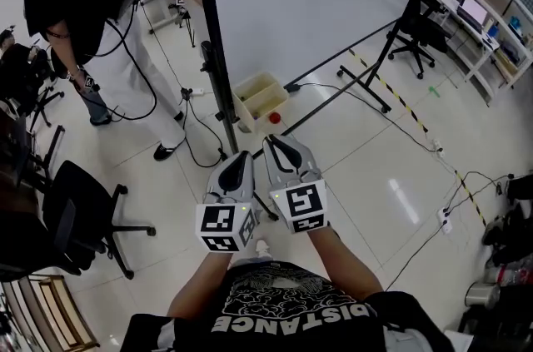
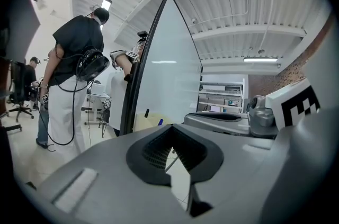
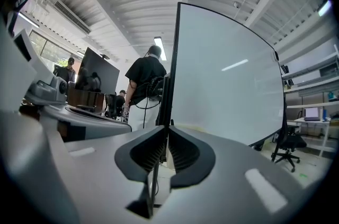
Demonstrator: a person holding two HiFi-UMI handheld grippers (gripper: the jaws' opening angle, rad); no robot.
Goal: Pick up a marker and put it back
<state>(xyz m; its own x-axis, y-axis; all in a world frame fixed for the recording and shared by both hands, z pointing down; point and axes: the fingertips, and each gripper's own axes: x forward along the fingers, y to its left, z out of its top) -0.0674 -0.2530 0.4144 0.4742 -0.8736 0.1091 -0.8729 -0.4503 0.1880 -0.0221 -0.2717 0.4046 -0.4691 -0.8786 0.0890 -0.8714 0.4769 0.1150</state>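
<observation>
While the left tool (image 1: 241, 156) and right tool (image 1: 274, 141) are both closed and empty, the marker (image 2: 160, 122) stands in the box (image 1: 256, 96) beside the whiteboard (image 1: 316, 1); open one tool early and approach squarely.

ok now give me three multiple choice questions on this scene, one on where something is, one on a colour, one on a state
1. Where does the cream plastic bin stand?
A on a shelf
B on the floor by the whiteboard's black stand
C on a black office chair

2. What colour is the small round object beside that bin?
A blue
B red
C green

3. How do the right gripper jaws stand?
A wide apart
B closed on a marker
C together, empty

Answers:
1 B, the head view shows it at the stand's foot.
2 B, it shows red against the pale floor.
3 C, the right gripper view shows nothing between the closed pads.
</observation>
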